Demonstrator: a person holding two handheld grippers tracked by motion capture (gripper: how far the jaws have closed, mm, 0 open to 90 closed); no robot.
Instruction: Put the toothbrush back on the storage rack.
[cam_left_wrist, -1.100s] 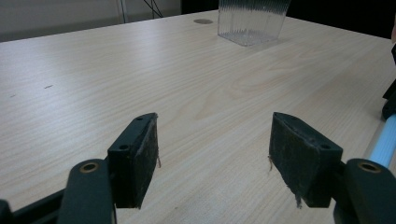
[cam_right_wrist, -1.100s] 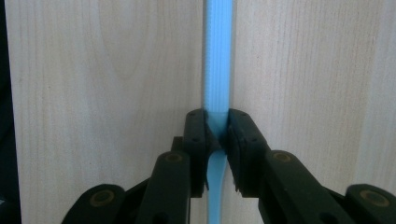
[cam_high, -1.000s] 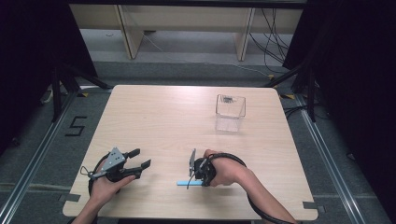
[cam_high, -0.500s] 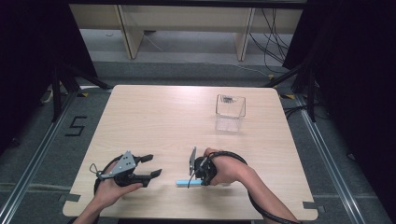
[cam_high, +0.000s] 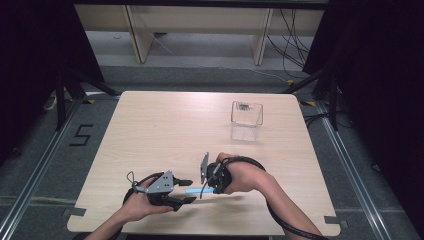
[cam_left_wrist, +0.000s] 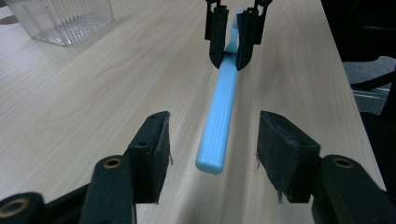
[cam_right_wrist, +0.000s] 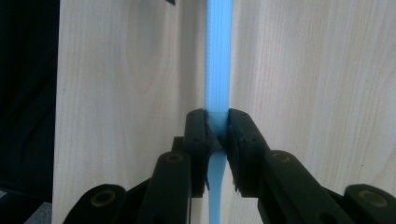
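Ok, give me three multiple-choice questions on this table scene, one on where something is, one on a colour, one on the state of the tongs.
1. Where is the clear box?
A. far right part of the table
B. near left corner
C. on the floor

2. What colour is the ribbed stick?
A. red
B. light blue
C. green

3. How do the right tongs stand?
A. wide open
B. shut on the stick
C. lying on the table

Answers:
1 A, it stands toward the far right edge of the table.
2 B, it is pale blue along its length.
3 B, both pads press its sides, while the left tongs have been closing around its free end without touching yet.
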